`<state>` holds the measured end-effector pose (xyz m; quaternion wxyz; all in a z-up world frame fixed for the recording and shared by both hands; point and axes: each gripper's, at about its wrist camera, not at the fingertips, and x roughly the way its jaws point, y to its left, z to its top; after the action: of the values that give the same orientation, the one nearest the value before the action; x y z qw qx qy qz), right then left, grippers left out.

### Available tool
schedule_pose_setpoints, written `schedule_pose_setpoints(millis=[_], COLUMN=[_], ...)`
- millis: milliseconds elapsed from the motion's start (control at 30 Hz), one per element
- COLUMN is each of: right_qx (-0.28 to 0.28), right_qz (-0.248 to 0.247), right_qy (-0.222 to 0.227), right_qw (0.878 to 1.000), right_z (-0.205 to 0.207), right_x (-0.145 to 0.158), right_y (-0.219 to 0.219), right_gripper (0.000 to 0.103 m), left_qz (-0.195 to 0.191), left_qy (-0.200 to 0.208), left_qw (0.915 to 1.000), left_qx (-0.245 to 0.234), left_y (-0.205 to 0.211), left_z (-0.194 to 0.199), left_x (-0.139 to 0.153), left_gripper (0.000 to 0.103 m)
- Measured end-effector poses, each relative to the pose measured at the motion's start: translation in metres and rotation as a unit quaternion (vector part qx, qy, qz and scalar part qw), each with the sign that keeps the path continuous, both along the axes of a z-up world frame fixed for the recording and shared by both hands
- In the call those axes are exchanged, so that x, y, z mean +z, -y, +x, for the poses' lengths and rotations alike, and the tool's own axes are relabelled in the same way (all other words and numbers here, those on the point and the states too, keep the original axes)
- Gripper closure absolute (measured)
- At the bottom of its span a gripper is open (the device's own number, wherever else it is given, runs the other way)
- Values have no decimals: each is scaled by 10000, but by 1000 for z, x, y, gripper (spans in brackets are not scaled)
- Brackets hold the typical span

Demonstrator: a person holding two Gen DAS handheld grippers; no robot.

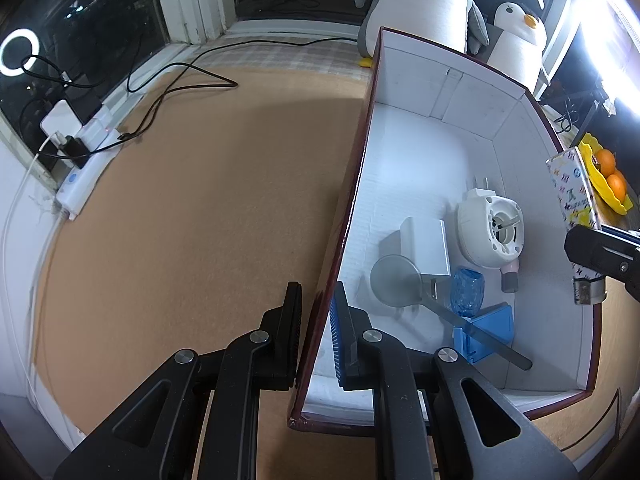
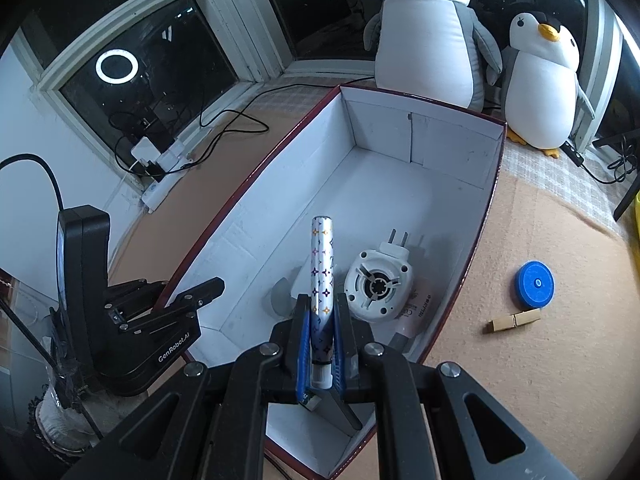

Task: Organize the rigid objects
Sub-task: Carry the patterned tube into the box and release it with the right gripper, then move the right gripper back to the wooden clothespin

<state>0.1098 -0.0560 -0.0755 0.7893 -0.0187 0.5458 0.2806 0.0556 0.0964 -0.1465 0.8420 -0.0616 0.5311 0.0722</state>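
Evidently, the dark-red-edged white cardboard box (image 1: 408, 152) is steadied by the left tool (image 1: 316, 312) clenched on its left wall, while a slim silver patterned tube (image 2: 322, 264), gripped by the right tool (image 2: 320, 320), is held above the box's near end for depositing.

Two penguins (image 2: 424, 40) (image 2: 540, 84), one box (image 2: 420, 136), two oranges (image 1: 605, 160) (image 1: 616, 184), one blue disc (image 2: 534, 284), one clothespin (image 2: 515, 320), one plug-in device (image 2: 378, 286), one patterned tube (image 2: 322, 264), one strainer (image 1: 394, 280).

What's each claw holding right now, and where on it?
Left claw: shut on the box's side wall, near its corner. Right claw: shut on the patterned tube, near its capped end.
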Motion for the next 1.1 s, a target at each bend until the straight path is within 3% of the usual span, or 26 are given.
schedule_pose_setpoints(millis=[133, 267, 633, 1100], right_qx=[26, 32, -17, -483], right_qz=[-10, -4, 0, 9], right_qy=[36, 68, 115, 183], right_qw=[10000, 10000, 9999, 9987], right_z=[-1, -1, -1, 6], right_x=[1, 3, 6, 13], right_y=[-2, -2, 2, 31], right_gripper=[93, 79, 69, 53], left_qz=[-5, -7, -7, 7], left_qy=[2, 2, -5, -31], left_qw=[10000, 10000, 10000, 9999], left_qx=[5, 2, -11, -137], left_y=[0, -1, 0, 1], left_z=[0, -1, -1, 2], left_x=[0, 0, 0, -1], left_gripper=[91, 91, 91, 91])
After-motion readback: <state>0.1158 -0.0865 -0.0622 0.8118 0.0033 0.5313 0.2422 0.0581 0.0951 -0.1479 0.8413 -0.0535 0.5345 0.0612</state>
